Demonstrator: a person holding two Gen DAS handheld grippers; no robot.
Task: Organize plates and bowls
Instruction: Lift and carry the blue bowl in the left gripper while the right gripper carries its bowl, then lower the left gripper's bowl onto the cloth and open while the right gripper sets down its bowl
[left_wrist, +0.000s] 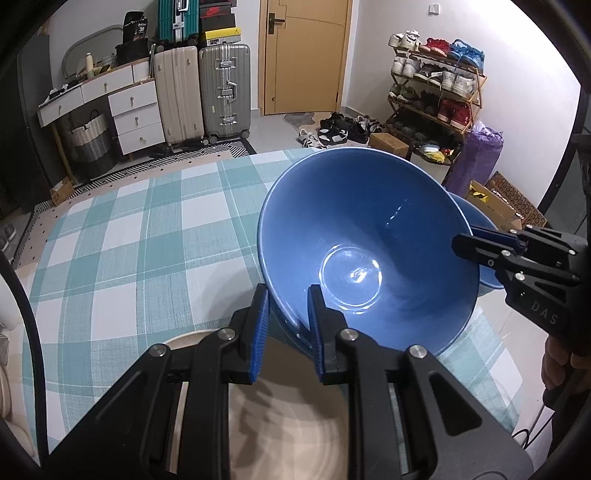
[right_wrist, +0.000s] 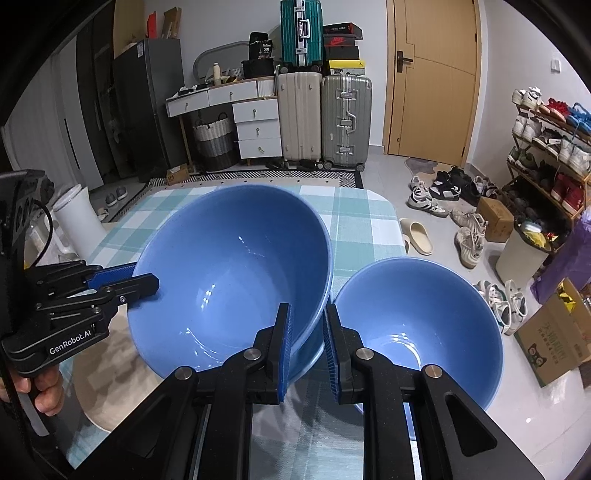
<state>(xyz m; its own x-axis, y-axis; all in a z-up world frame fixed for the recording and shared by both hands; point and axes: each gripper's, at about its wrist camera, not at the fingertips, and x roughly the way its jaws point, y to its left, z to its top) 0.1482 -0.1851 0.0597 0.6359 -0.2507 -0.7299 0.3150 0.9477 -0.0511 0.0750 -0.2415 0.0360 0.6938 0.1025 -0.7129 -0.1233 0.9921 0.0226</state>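
Above the table (left_wrist: 129, 236) with its teal-and-white checked cloth, the large blue bowl (left_wrist: 369, 243) is being held tilted by both grippers, its mouth facing the left wrist camera. On the near rim of that bowl, the left gripper (left_wrist: 286, 299) is clamping down, one blue-padded finger sitting outside the wall and the other inside it. At the bowl's right edge in the same view, the right gripper (left_wrist: 471, 245) is pinching the rim as well, its fingers nearly together on the thin wall, with part of a person's hand (left_wrist: 561, 354) showing below its black body. From the right wrist view the large blue bowl (right_wrist: 232, 273) is filling the centre, the right gripper (right_wrist: 308, 314) is gripping its near rim, and the left gripper (right_wrist: 142, 280) is holding the far left rim, a person's fingers (right_wrist: 46, 391) curling round its handle. Just beside the large bowl, on its right, a smaller blue bowl (right_wrist: 421, 325) is sitting, its rim very close to the big one; whether they touch cannot be told. Beneath the large bowl, toward the left gripper, a beige plate (left_wrist: 288, 406) is lying on the cloth, partly hidden by the gripper's black frame. Well behind the bowl, suitcases (right_wrist: 325, 118) are standing against the far wall.
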